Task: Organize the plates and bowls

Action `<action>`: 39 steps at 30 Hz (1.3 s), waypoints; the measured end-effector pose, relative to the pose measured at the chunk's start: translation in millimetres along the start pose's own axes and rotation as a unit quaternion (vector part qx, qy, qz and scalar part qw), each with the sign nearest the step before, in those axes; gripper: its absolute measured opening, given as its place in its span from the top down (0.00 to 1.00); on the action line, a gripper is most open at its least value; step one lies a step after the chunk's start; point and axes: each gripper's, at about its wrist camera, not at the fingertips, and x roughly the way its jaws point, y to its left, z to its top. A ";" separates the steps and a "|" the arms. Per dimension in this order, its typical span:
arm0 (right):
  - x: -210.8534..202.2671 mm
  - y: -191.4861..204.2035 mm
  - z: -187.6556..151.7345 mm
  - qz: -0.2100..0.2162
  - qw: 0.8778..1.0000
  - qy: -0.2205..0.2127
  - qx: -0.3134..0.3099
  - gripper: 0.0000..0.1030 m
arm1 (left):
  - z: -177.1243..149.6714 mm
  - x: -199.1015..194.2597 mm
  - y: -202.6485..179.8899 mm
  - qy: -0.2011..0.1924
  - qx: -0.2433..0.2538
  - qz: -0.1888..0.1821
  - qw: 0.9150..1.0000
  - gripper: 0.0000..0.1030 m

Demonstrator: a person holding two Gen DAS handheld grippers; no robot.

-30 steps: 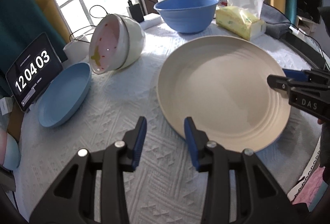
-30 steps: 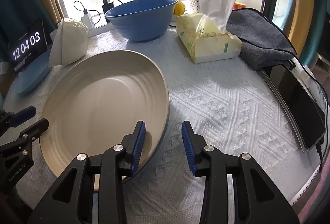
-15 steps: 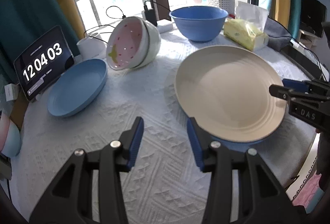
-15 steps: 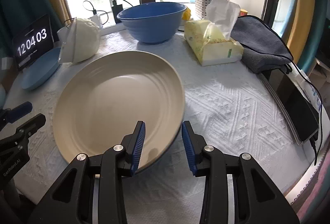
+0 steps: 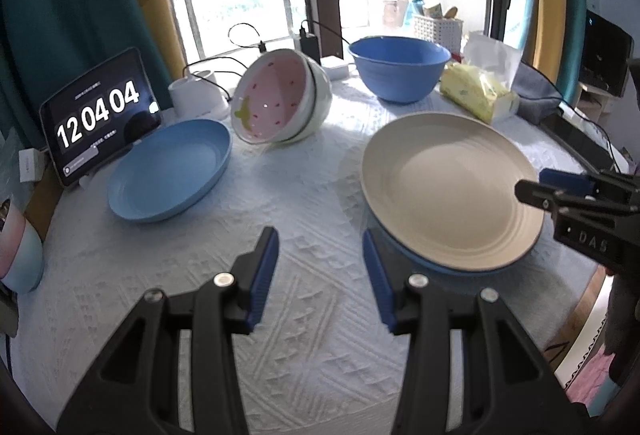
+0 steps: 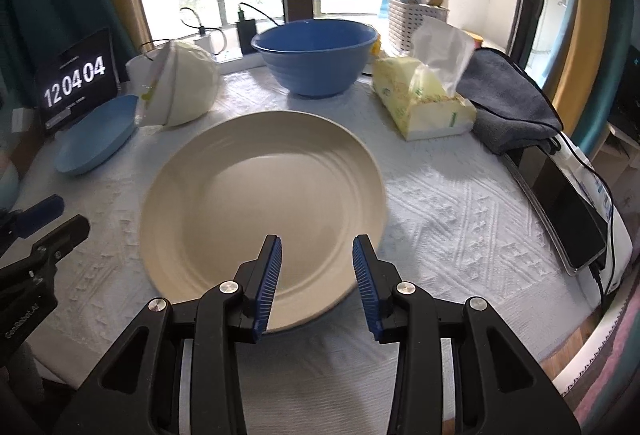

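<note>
Cream plate (image 6: 264, 195), blue plate (image 5: 170, 169), blue bowl (image 6: 316, 55), pink red-speckled bowl (image 5: 272, 101), white textured tablecloth (image 5: 304, 299).

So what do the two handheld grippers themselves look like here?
Both the left gripper and the right gripper are matte black plastic with triangular cut-outs, silver screw heads and ribbed blue pads. White lettering marks their sides. No cables or sleeves show.

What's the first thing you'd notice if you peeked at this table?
The big cream plate in the middle of the white tablecloth, right in front of the open right gripper. Behind it, by the window, stands a deep blue bowl. At the left, a white bowl with a pink spotted inside lies tipped on its side beside a blue plate.
</note>
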 end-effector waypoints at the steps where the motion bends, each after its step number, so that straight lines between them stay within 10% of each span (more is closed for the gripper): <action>1: -0.9 3.5 0.4 0.000 1.000 -0.001 -0.007 0.62 | -0.4 -0.8 1.9 -0.001 -0.002 0.000 1.000 0.56; 39: 21.4 161.2 48.8 0.059 0.990 -0.010 -0.129 0.62 | -25.1 -12.6 156.0 -0.019 -0.122 0.051 0.991 0.56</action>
